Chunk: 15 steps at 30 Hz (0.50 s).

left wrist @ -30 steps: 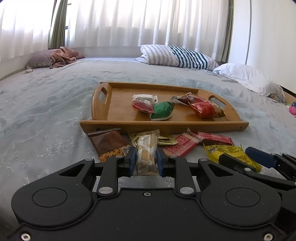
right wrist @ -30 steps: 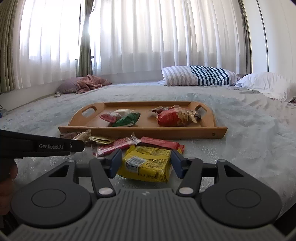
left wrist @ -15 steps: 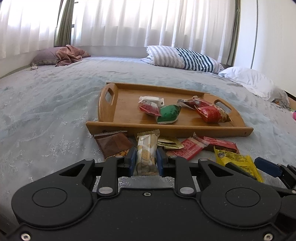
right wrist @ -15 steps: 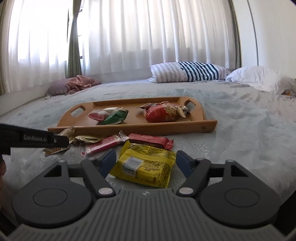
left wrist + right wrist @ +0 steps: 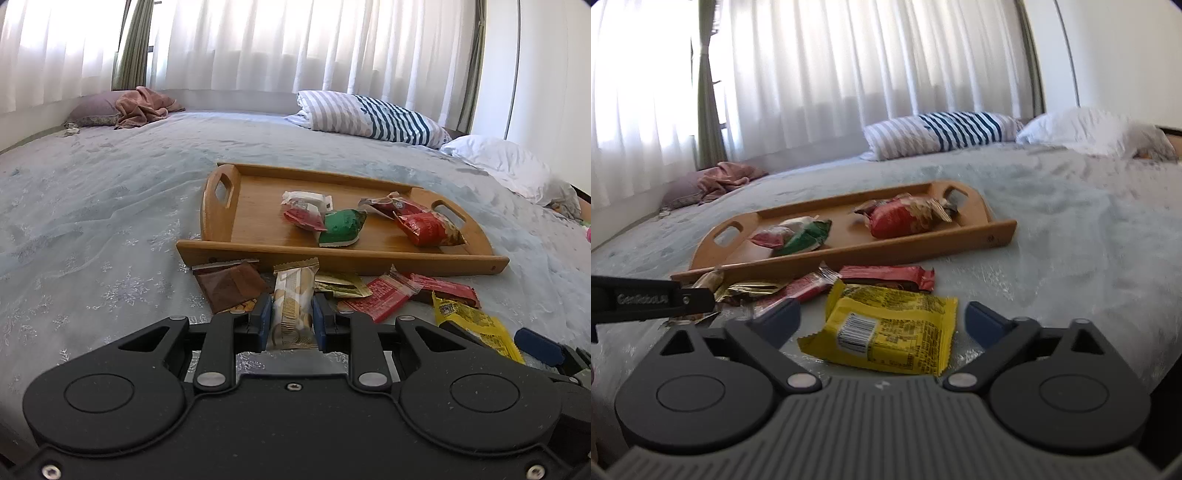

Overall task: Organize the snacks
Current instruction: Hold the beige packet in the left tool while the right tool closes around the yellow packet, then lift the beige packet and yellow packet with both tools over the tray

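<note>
Since a second ago the right gripper (image 5: 882, 321) has rolled, so the bed now looks tilted in its view, and its jaws have just been opening: they stand spread wide, pads clear of the yellow packet (image 5: 886, 334) that lies flat on the bedspread (image 5: 1071, 229) between them. Meanwhile the left gripper (image 5: 291, 319) is unchanged, clenched on the cream wafer bar (image 5: 293, 299). Beside that bar lie a brown nut packet (image 5: 229, 284), a gold wrapper (image 5: 340, 288) and two red bars (image 5: 380, 297). Just beyond them sits the wooden tray (image 5: 255, 206), holding a green packet (image 5: 341, 227) and red packets (image 5: 424, 229). Farther back rest a striped pillow (image 5: 369, 116) and white curtains (image 5: 295, 48).
</note>
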{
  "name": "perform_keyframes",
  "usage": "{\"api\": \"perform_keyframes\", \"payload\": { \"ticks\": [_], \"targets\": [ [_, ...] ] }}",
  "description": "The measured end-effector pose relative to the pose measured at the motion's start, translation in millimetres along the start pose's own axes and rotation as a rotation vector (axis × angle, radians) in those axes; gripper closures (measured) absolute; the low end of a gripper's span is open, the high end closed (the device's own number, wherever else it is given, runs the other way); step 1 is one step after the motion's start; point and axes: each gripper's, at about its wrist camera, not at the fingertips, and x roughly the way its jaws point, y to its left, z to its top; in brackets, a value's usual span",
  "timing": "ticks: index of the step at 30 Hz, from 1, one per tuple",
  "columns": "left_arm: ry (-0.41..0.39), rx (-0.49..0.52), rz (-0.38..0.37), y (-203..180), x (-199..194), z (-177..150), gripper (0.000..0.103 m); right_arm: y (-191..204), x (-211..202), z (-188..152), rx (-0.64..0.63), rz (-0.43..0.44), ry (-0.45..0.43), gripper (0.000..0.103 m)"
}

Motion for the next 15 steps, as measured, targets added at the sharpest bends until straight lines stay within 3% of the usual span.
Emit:
{"api": "perform_keyframes", "payload": {
  "ticks": [6, 14, 15],
  "targets": [
    [-0.009, -0.008, 0.002, 1, -1, 2, 0.081, 8, 8, 1, -0.046, -0.031, 0.031, 0.000],
    [-0.028, -0.013, 0.005, 3, -2, 10, 0.081, 13, 4, 1, -0.093, -0.042, 0.026, 0.022],
    [-0.029, -0.014, 0.006, 2, -1, 11, 0.081, 14, 3, 1, -0.094, -0.051, 0.021, 0.028]
  ]
}}
